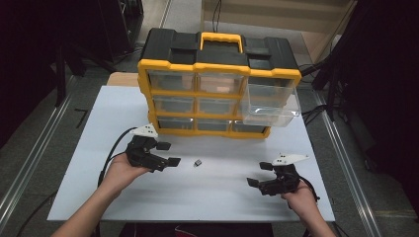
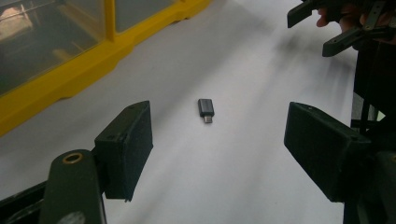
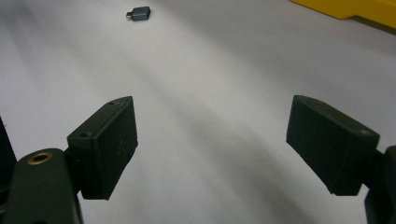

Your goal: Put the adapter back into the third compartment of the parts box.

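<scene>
Left gripper (image 1: 168, 154): held in the person's left hand (image 1: 123, 170), front-left of the table. Jaws spread wide, nothing btwn them. Points toward the table's middle. Black cable trails back past the wrist.
Left gripper view: both black jaws stand apart w/ the small adapter ahead, roughly centred in the gap but beyond the tips, not touching.
Adapter (image 2: 206, 108): small dark grey plug piece w/ a short metal tip, lying flat on the table. In the high view it sits at (image 1: 197, 162), just right of the left gripper's tips, in front of the organizer's bottom row, well apart from the right gripper. In the right gripper view it lies far off at top left (image 3: 139, 13).
Right gripper (image 1: 259, 174): held in the person's right hand (image 1: 299, 197), front-right of the table. Jaws wide apart, holding nothing, above bare table. Points left, toward the middle. Grey plate on top.
Table (image 1: 222, 197): white top, adapter is the one loose item on it.
Organizer (image 1: 217, 69): yellow-and-black parts box w/ carry handle, standing upright at the back of the table, rows of clear drawers facing the person.
Drawer (image 1: 272, 103): clear, pulled out at the organizer's right side, upper-to-middle height; looks empty, contents hard to tell.
Surroundings: dark floor, metal rails either side of the table.
</scene>
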